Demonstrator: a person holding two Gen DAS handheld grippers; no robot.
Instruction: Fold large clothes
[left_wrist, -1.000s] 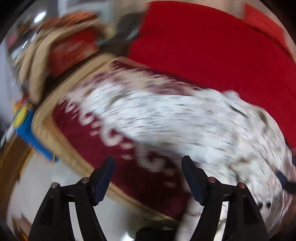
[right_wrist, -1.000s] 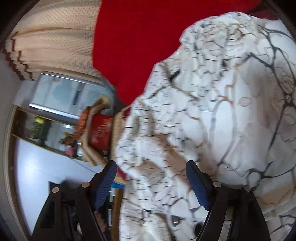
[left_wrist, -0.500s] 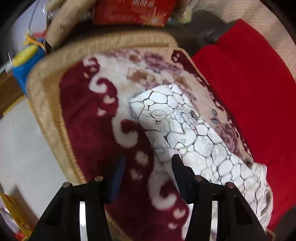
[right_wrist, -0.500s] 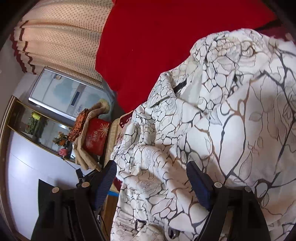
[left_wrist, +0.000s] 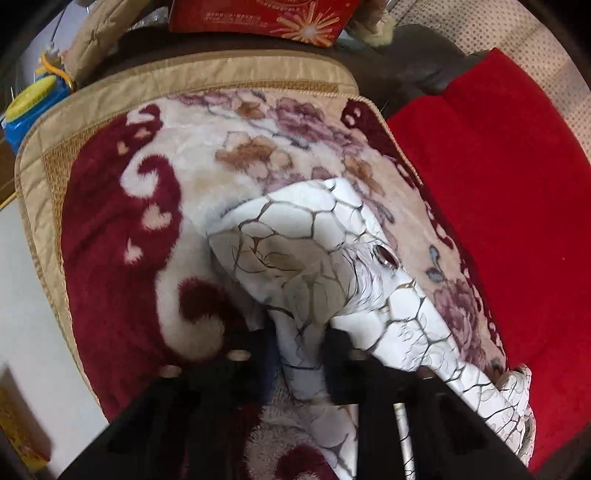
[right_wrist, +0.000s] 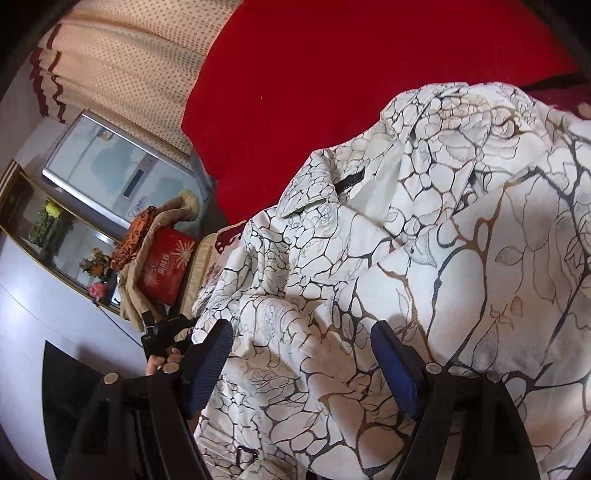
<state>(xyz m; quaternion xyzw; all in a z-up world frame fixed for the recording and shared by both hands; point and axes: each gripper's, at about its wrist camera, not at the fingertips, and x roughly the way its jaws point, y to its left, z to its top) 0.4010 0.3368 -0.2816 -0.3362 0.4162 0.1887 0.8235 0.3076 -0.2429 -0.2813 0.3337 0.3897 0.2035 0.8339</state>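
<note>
White garment with cracked-line and rose print is seen spread across the maroon-and-cream floral blanket, which serves as landmark here. In the left wrist view, 1 sleeve-like end of the garment is laid over the blanket's middle, its tip toward the blanket's far tan-bordered edge; a dark oval button is noted on it.

Left gripper: jaws have just been closing and are now pinched on a bunched fold of the garment, fabric gathered between the 2 dark fingers, above the blanket's near side.

Right gripper: jaws stand wide apart, blue pads visible on both sides, with rumpled garment lying between and beyond them; no pad is seen pressing the cloth. Whether the tips touch the fabric cannot be told.

A red cover is seen beside the blanket, on its right in the left wrist view. A red box with a starburst print is placed past the blanket's far edge. A blue-and-yellow item is noted off the blanket's far left corner.
</note>
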